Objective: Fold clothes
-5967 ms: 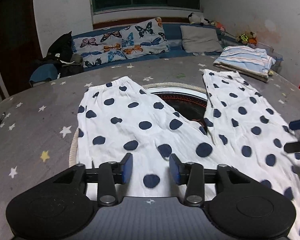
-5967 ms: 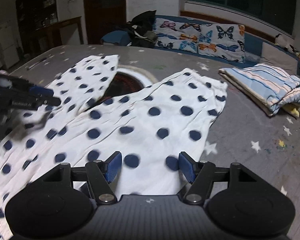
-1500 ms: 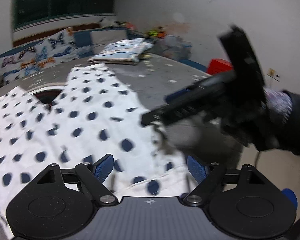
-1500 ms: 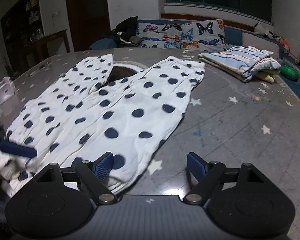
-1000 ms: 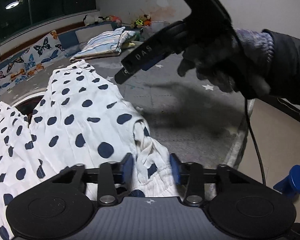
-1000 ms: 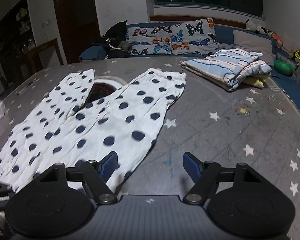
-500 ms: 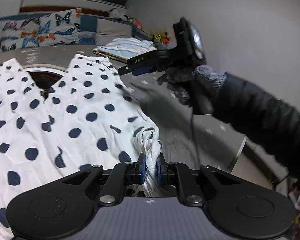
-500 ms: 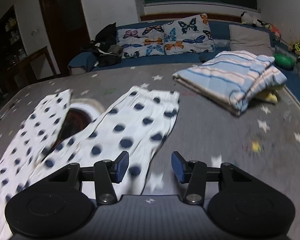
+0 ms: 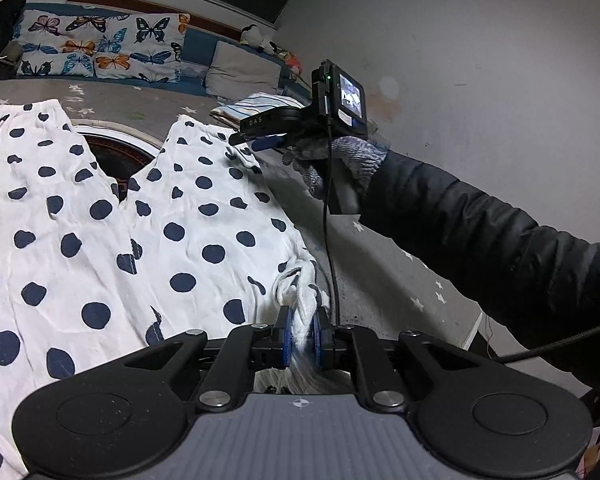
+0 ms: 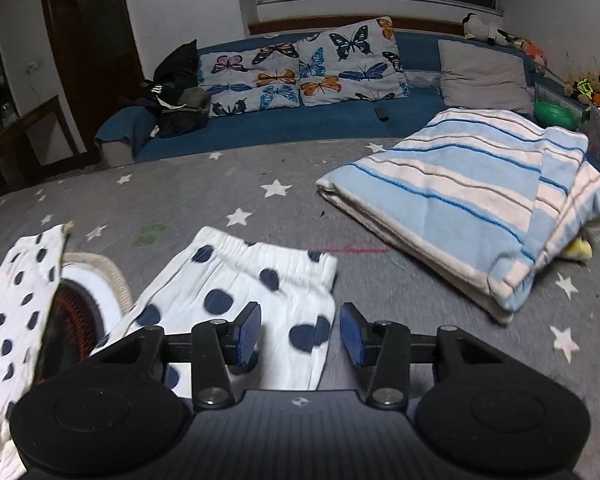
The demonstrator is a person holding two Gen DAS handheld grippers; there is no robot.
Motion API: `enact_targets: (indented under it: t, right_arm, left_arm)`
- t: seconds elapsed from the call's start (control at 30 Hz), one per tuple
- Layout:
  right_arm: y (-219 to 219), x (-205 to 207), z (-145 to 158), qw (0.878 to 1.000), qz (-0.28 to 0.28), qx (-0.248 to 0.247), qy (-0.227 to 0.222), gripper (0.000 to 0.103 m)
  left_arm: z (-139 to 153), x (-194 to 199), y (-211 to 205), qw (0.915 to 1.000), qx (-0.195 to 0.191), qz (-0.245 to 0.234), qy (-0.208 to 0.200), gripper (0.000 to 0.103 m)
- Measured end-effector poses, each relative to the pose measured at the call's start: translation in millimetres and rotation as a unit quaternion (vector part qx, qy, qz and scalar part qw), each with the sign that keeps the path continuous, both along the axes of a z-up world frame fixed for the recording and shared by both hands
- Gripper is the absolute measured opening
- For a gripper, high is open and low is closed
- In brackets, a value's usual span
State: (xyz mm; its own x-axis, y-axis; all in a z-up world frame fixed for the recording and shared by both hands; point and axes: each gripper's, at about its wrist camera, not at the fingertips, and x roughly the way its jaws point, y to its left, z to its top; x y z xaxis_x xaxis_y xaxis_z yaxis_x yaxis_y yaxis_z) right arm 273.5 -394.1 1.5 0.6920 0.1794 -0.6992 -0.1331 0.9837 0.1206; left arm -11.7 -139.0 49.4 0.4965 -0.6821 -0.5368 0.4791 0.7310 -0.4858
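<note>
**Left wrist: pants corner pinched, right open at cuff**

Left hand-held gripper (image 9: 301, 338) clamped on bunched waist corner of polka-dot pants (image 9: 100, 216), spread flat on star-print tabletop (image 10: 204, 184). Right hand-held gripper (image 10: 300, 334), fingers apart and empty, sits over leg cuff edge; contact unclear. Gloved hand (image 9: 332, 160) in dark sleeve holds it. Folded striped blanket (image 10: 472, 196) lies beside cuff, apart.

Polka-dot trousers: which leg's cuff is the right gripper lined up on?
The polka-dot trousers' leg nearer the striped folded blanket: the open right gripper straddles its cuff corner. The other leg lies far left, past the round opening.
</note>
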Motion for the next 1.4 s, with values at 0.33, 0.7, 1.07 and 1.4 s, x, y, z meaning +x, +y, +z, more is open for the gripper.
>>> enact_targets:
  t: [0.33,0.7,1.07,1.4]
  right_arm:
    - [2,18,-8,1.000,-0.010,-0.011,-0.001,0.012]
    - [7,15,28,1.000,-0.025,0.012,-0.016,0.003]
    - [78,15,93,0.999,0.007,0.019,-0.046,0.002]
    - [184,24,114,0.996,0.058,0.017,-0.060,0.002]
  left_arm:
    - [-3,1,4,1.0000,0.001,0.001,0.003,0.012]
    - [3,-14,22,0.9997,-0.008,0.024,-0.003,0.011]
    - [5,-55,65,0.9961,-0.048,0.071,-0.020,0.011]
    - [5,-84,114,0.9867,-0.082,0.137,-0.029,0.011]
